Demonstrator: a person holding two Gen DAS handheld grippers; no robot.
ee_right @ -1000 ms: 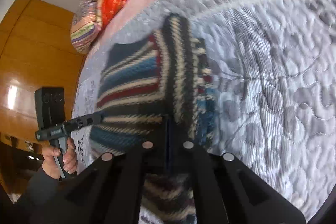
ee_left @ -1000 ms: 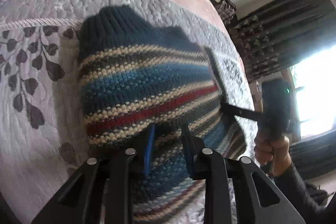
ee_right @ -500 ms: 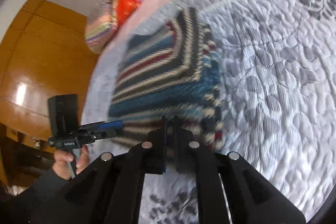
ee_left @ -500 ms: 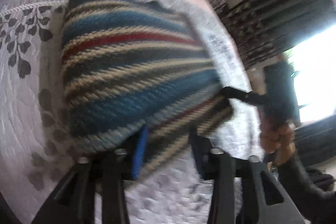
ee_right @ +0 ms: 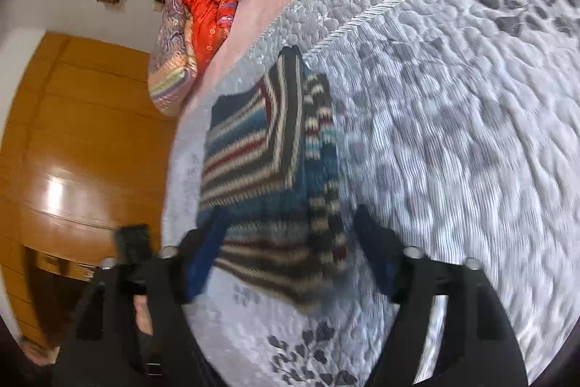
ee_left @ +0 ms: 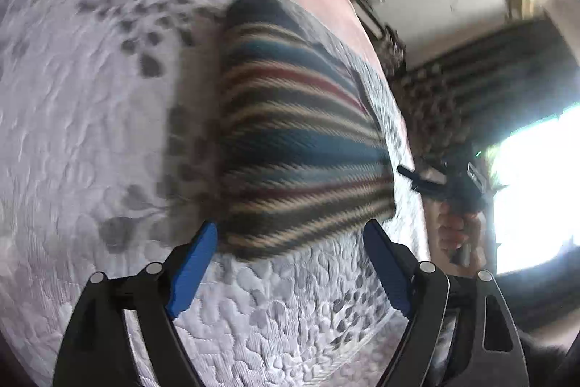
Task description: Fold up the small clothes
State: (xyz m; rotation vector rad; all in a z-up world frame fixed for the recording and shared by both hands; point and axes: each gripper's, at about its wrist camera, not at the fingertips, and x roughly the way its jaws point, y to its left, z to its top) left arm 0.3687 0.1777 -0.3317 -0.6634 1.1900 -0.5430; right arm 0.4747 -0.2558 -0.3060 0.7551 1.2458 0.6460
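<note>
Motion blur smears the striped knitted sweater (ee_left: 301, 147) ahead of our left gripper's (ee_left: 290, 263) spread jaws, hiding its near hem. Window glare washes out our hand (ee_left: 455, 231) beyond the right-hand jaw. In the right wrist view, our right gripper (ee_right: 290, 249) is blurred, its black frame cut off below.

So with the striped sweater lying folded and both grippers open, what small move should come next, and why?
Probably draw both grippers back. The striped sweater lies as a folded bundle on the grey quilt, and the left gripper and right gripper are open, gripping nothing.
</note>
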